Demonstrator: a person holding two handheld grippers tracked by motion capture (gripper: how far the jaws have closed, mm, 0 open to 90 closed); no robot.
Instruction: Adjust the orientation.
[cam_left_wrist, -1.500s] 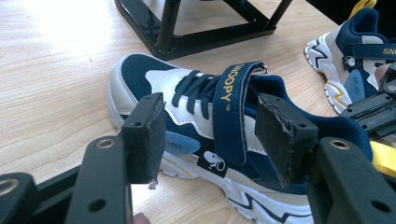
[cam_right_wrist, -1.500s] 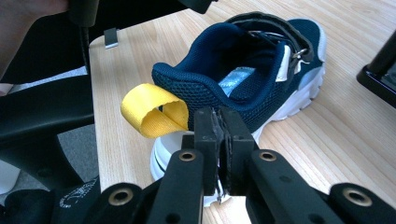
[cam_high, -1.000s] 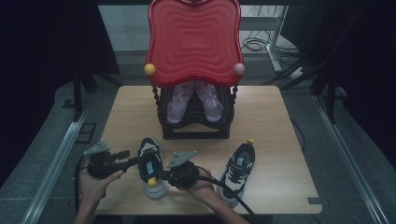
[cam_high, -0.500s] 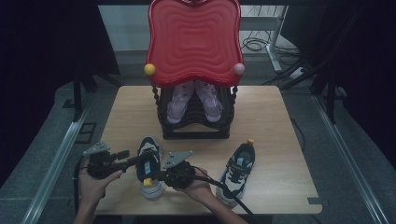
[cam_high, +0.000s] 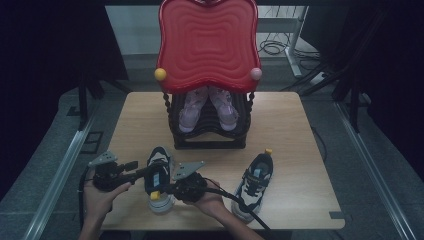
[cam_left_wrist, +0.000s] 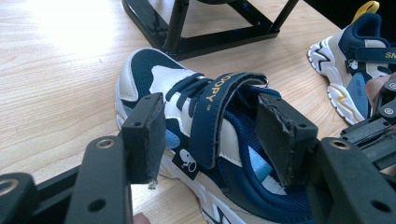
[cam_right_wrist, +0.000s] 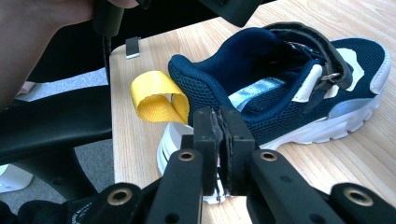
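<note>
Left gripper: jaws spread wide, straddling the navy sneaker at its strap, pads not pressing. Right gripper: jaws clenched together with nothing visible between them, sitting at the sneaker's heel just under the yellow pull loop. The sneaker lies on the wooden table near its front edge, between both hands. Its mate, a second sneaker, rests well apart to the right. Behind them a black rack holds pink shoes under a red tray.
</note>
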